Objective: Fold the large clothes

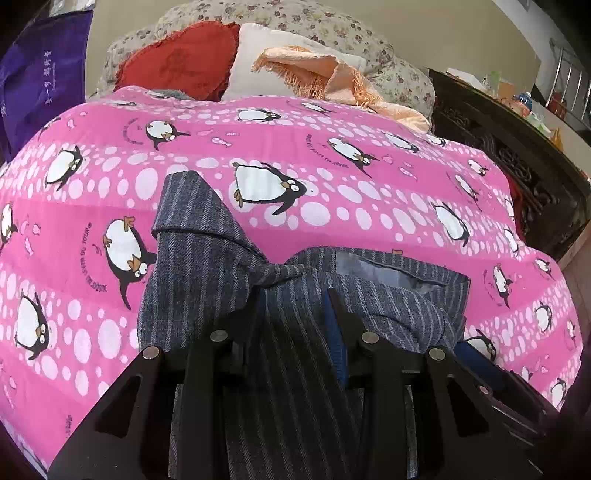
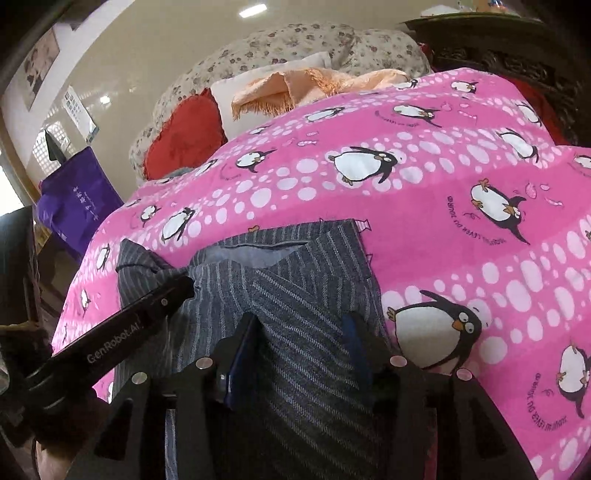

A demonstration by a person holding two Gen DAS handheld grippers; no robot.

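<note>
A grey-blue striped garment (image 1: 199,266) lies bunched on a pink penguin-print bedspread (image 1: 295,147), with its pale lining (image 1: 388,269) showing at an opening. My left gripper (image 1: 295,295) is low over it. Its fingers stand apart, with striped cloth lying flat between them and a twisted knot of fabric just ahead. In the right wrist view the same garment (image 2: 295,266) spreads over the bedspread (image 2: 443,184). My right gripper (image 2: 301,317) stands open over its near part, cloth lying loose between the blue pads. The left gripper (image 2: 184,286) reaches in from the left onto the garment's left fold.
At the head of the bed are a red cushion (image 1: 177,62), a white pillow (image 1: 258,55), a peach fringed cloth (image 1: 332,77) and a floral quilt (image 1: 332,22). A purple bag (image 1: 40,77) hangs at the left. Dark carved wooden furniture (image 1: 517,158) borders the bed's right side.
</note>
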